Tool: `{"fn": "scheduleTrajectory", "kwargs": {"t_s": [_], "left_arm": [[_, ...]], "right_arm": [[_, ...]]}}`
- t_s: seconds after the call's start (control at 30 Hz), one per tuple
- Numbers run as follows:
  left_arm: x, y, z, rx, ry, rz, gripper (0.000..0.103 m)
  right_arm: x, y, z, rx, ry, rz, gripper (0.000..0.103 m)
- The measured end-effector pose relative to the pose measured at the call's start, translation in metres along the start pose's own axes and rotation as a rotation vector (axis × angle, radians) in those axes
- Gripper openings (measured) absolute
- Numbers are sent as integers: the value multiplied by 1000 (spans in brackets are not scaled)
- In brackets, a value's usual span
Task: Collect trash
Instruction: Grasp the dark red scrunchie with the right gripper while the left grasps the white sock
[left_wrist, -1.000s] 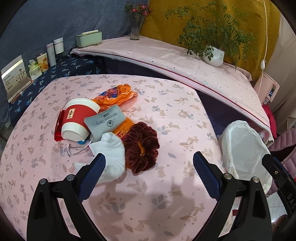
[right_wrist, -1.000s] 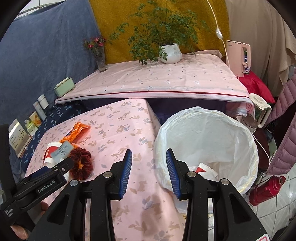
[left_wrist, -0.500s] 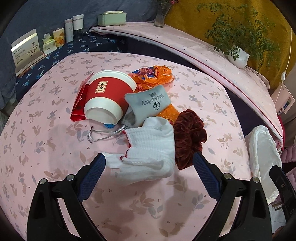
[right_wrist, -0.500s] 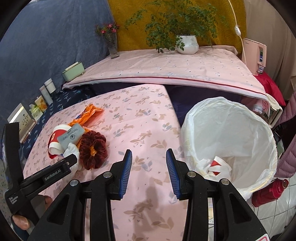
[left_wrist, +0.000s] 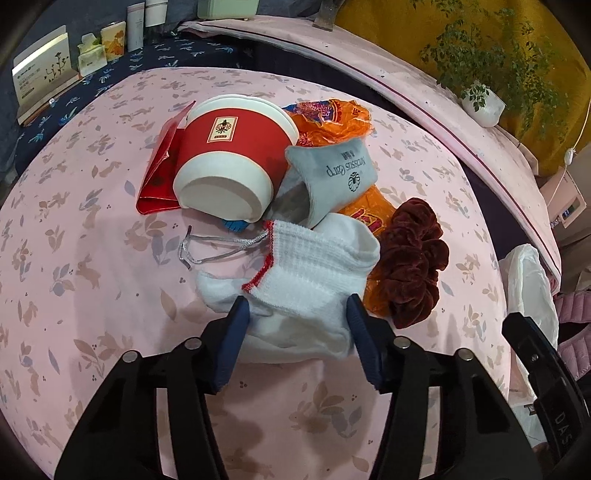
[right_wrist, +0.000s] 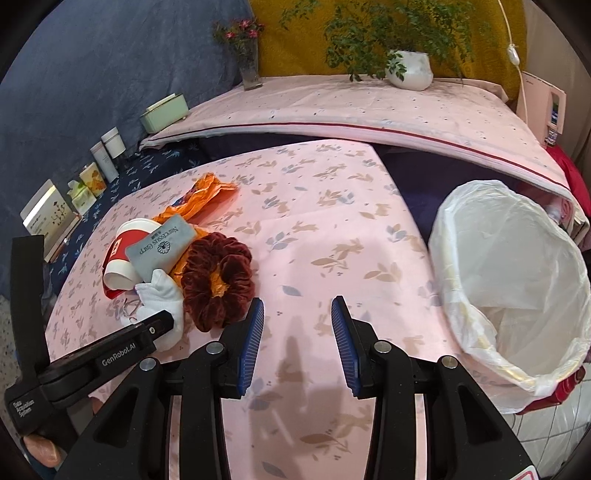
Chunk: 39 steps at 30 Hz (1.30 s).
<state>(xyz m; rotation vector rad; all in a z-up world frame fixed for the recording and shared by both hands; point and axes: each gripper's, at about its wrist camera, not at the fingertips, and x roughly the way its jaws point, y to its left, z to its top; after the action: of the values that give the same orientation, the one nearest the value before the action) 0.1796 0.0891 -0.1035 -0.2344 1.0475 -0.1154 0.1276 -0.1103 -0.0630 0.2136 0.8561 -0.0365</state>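
grey pouch (left_wrist: 334, 173): "Narcissus Carp" with a flower emblem | left tool (right_wrist: 147, 332) arm: "GenRobot.AI", handle: "Data Acquisition System" | right tool body at the left-wrist view's edge (left_wrist: 554, 417): "DAS", cut off | red paper cup (left_wrist: 229, 155) label: unreadable

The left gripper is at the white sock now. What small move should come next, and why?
Probably finish closing the left gripper on the white sock. Its jaws are closing with the sock's near end between them, and the sock still lies on the tablecloth. The lined bin stands open nearby for the drop afterwards.
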Motion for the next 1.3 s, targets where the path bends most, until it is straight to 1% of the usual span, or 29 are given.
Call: {"fn": "scheduleTrajectory", "kwargs": {"t_s": [0.03,0.07,0.1,0.27,0.53,0.7,0.77,0.9,1.0,1.17,1.3], "left_arm": [[0,1,0,2,4,-5,43],[1,3,0,3,7,-9,37],[1,4,0,4,11,-12,34],[0,10,0,4,12,-15,29],[0,11,1,8,16,-12,28],[1,11,1,10,17,-11,28],[2,11,1,8,18,-12,28],[2,11,1,9,17,-9,28],[1,11,1,10,16,-7,27],[-4,5,0,19,9,-4,24],[-11,-4,-2,33,-2,-8,22]], "right_arm": [[3,3,1,-2,5,4,38],[7,5,1,-5,10,9,38],[11,8,2,-8,17,13,38],[28,22,3,-22,41,32,38],[50,39,7,-39,64,38,38],[65,37,7,-22,87,39,36],[71,35,6,-8,103,53,34],[76,34,3,7,112,99,19],[73,36,2,-2,112,111,13],[61,33,0,-8,94,118,10],[43,24,2,-1,59,112,9]]}}
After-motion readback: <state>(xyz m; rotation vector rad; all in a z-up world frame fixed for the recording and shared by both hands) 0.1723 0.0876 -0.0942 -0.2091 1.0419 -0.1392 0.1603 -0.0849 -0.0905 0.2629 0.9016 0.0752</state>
